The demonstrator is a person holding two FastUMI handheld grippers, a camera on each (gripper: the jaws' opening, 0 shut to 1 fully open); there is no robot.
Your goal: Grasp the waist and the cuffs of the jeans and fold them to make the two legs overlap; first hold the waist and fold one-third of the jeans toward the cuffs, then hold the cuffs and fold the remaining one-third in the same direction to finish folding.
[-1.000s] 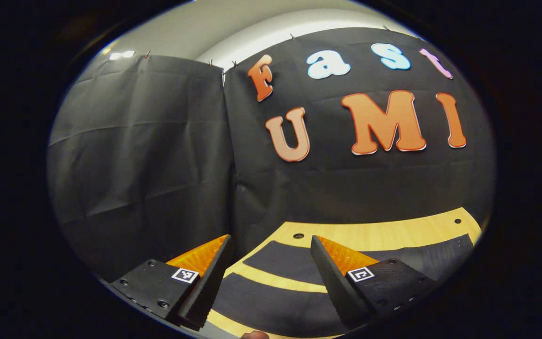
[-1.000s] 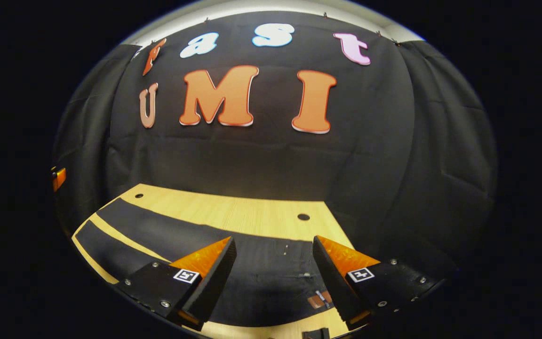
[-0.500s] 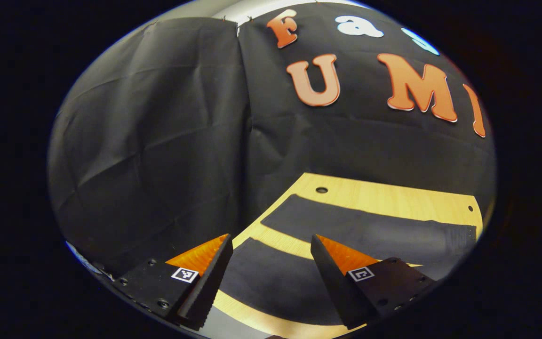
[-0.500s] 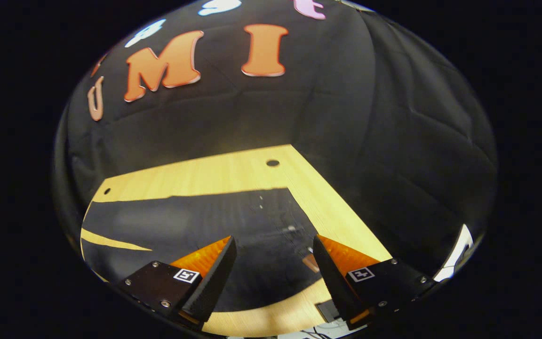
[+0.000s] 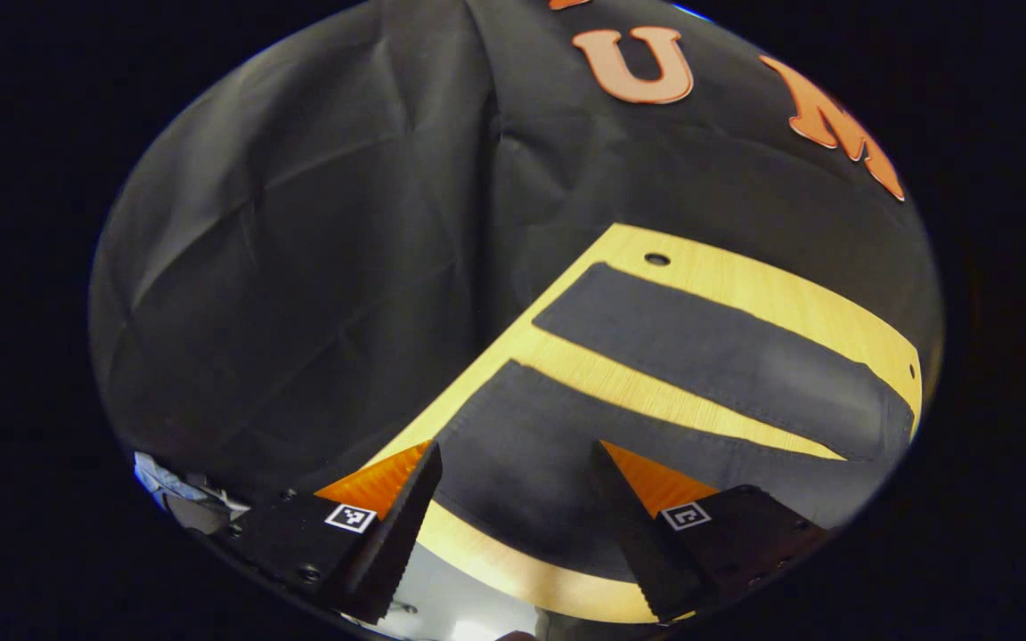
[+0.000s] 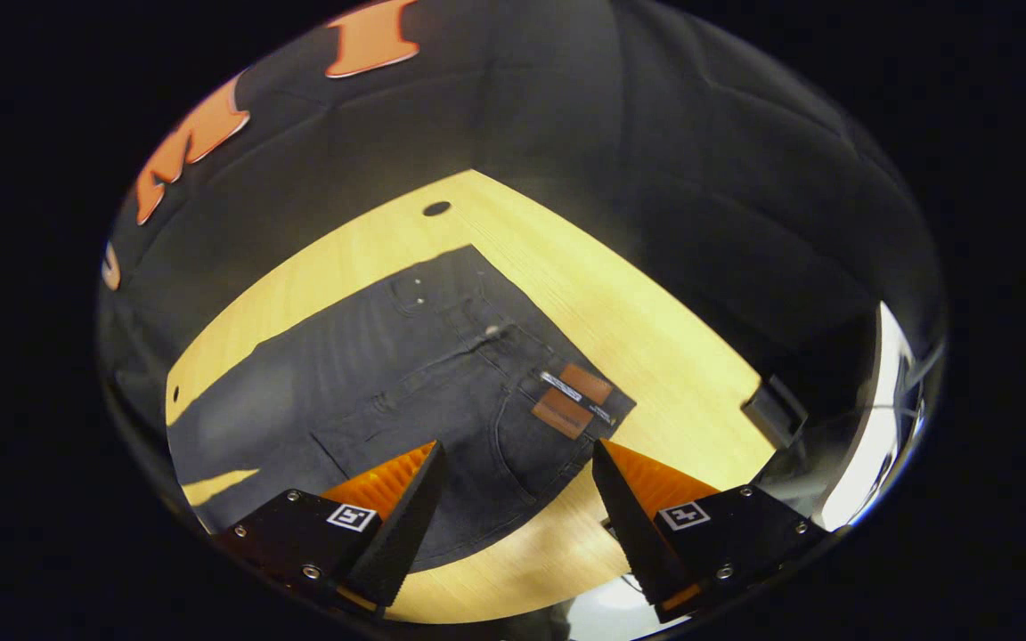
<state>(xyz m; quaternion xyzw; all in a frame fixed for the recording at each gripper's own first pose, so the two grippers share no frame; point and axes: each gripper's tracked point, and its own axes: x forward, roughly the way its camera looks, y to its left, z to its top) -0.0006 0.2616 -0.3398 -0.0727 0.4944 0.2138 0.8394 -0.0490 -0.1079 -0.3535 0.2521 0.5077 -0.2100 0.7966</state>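
Dark jeans lie flat on a light wooden table (image 5: 745, 285). In the left gripper view the two legs (image 5: 709, 352) spread apart with a strip of wood between them. My left gripper (image 5: 513, 534) hovers open above the near leg's cuff end (image 5: 513, 436), holding nothing. In the right gripper view the waist part of the jeans (image 6: 442, 374) shows, with a brown label patch (image 6: 571, 401) at the waistband. My right gripper (image 6: 513, 525) is open above the near corner of the waist, with nothing between its fingers.
Black cloth walls close the table on the far side and both ends. Small holes (image 5: 656, 259) (image 6: 435, 208) sit in the tabletop near the far corners. A dark small object (image 6: 773, 411) rests at the table's right edge. Bare wood (image 6: 655, 320) lies right of the waist.
Both grippers have tilted downward and shifted over the table, so the jeans now show much more fully. Both stay open.
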